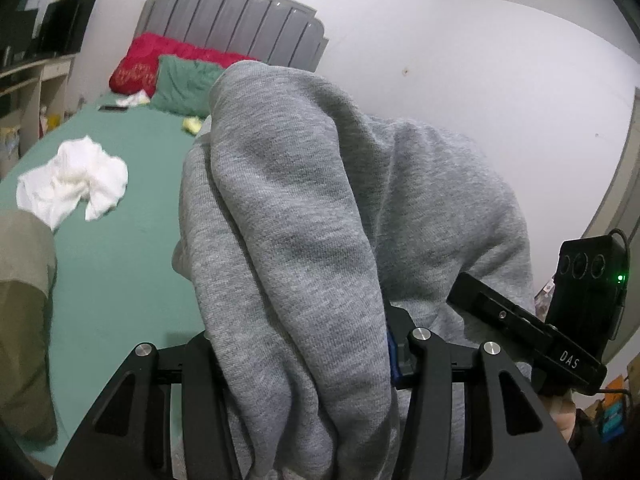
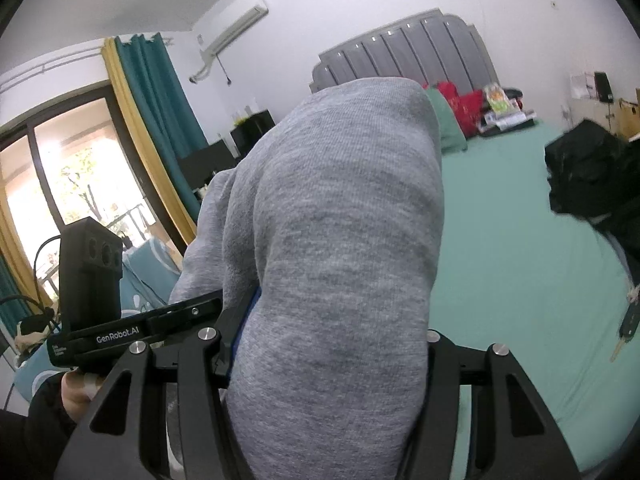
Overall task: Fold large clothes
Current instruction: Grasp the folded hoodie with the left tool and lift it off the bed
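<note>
The left gripper (image 1: 308,364) is clamped on a thick bunch of the grey sweatshirt (image 1: 304,208), which drapes over its fingers and hides their tips; the right gripper (image 2: 328,364) grips the same sweatshirt (image 2: 340,208) likewise. Each gripper shows beside the other, close together, with the cloth bridging them. Below lies the green bed sheet (image 2: 512,264), bare in the middle. A crumpled white cloth (image 1: 76,182) lies to the left, a black garment (image 2: 592,176) at the right edge. Farther off are pillows (image 1: 180,84) and the grey headboard (image 1: 236,24).
</note>
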The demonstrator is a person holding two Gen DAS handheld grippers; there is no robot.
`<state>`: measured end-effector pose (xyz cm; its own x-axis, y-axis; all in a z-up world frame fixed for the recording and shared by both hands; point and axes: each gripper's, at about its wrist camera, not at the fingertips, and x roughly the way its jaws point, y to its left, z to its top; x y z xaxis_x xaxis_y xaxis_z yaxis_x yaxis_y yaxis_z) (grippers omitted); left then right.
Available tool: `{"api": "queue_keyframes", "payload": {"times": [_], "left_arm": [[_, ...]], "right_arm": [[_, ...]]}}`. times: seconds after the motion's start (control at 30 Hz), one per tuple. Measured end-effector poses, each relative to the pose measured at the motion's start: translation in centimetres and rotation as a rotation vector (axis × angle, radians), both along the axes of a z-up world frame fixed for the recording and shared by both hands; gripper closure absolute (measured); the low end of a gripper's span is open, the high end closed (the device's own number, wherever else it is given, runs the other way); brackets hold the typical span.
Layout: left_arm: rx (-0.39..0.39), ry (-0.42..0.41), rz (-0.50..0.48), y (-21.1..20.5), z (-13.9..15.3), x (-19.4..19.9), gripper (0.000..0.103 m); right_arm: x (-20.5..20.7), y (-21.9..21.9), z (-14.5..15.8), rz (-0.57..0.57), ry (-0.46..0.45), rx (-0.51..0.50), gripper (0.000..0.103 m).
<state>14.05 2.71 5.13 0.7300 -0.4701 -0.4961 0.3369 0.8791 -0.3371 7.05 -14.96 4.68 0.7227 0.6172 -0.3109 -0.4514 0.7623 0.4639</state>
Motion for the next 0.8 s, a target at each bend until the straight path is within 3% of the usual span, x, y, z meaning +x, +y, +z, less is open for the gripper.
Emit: {"api": "queue_keyframes", "payload": {"times": [0.47,0.8], "left_arm": [[0.008,-0.125,0.021,0.4,0.3,0.2,0.051],[0.061,-0.16,0.129,9.5,2.9,-0.5,0.051]], "right_arm": [[-1.0,2.4,5.5,0.021,-0.14,0.031,0.047],[1.0,11.0,6.6,0.113,-0.163,0.094,0.047]]}}
